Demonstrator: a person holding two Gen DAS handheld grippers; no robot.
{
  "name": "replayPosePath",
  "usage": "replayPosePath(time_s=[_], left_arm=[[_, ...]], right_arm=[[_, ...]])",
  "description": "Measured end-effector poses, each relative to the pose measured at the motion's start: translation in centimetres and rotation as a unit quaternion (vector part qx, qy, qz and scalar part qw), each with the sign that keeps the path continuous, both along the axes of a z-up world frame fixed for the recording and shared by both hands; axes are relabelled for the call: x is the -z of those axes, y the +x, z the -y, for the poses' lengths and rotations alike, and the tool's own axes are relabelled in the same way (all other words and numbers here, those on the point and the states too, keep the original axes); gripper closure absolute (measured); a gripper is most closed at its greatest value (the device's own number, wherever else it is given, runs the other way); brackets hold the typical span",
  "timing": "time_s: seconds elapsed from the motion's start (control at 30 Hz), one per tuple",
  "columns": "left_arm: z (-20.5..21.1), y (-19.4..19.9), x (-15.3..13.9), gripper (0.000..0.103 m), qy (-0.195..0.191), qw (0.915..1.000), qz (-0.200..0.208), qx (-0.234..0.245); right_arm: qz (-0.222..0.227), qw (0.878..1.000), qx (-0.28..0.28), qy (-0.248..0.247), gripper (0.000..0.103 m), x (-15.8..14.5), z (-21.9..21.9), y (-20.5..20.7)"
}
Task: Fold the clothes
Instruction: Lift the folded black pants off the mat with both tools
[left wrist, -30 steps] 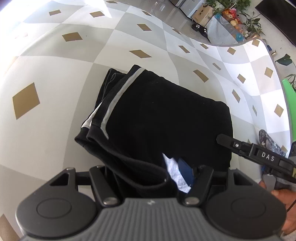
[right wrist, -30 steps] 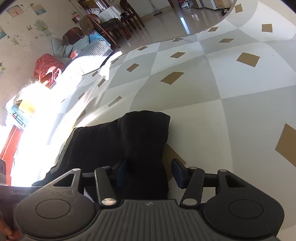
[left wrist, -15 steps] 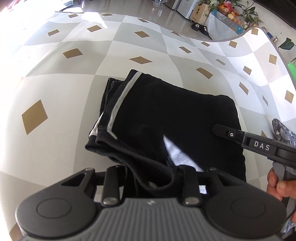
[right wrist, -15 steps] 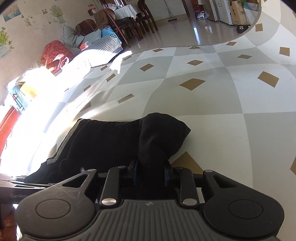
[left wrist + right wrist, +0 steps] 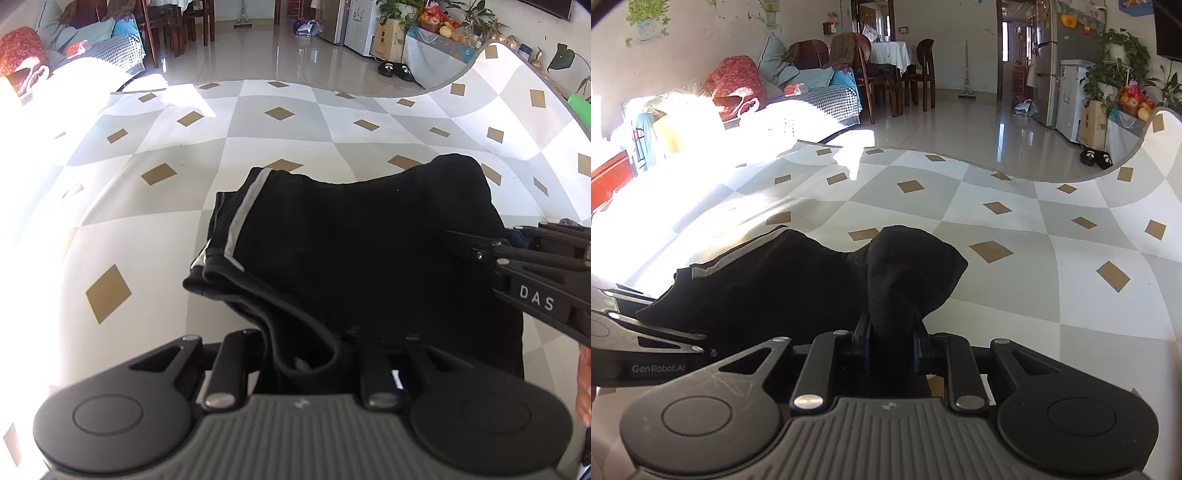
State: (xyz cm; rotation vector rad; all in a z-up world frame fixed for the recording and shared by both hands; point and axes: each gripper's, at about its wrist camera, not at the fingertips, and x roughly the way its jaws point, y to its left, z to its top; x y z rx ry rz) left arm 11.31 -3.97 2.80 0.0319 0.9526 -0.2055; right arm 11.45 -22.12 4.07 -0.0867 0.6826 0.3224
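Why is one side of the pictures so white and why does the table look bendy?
Left wrist view: sunlight washes out the checkered tablecloth at left; the black garment stays clear. Right wrist view: glare whitens the sofa. The fisheye lens curves the table edge in both.

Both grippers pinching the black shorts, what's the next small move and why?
Probably carry both pinched corners forward together over the far striped edge. The left gripper and right gripper are each shut on the near edge of the black shorts, which rise off the checkered mat only there.
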Motion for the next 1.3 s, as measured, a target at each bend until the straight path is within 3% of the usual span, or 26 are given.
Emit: replayPosePath(time_s=[0.4,0.9,1.3], left_arm=[[0.0,-2.2,-2.5,0.085,0.017,0.9992,0.034,-0.01],[-1.3,-9.6,-4.0,0.085,0.013,0.9953,0.075,-0.059],[-0.5,-14.9,-4.1,0.085,0.023,0.9943,0.077,-0.069]], right_arm=[[0.037,0.999,-0.015,-0.016,0.083,-2.4,-0.9,-1.7],[0.062,0.997,-0.039,-0.013,0.083,-3.8,-1.9,-7.0],[0.069,0.997,-0.028,-0.003,0.083,-3.4,-1.3,-11.8]])
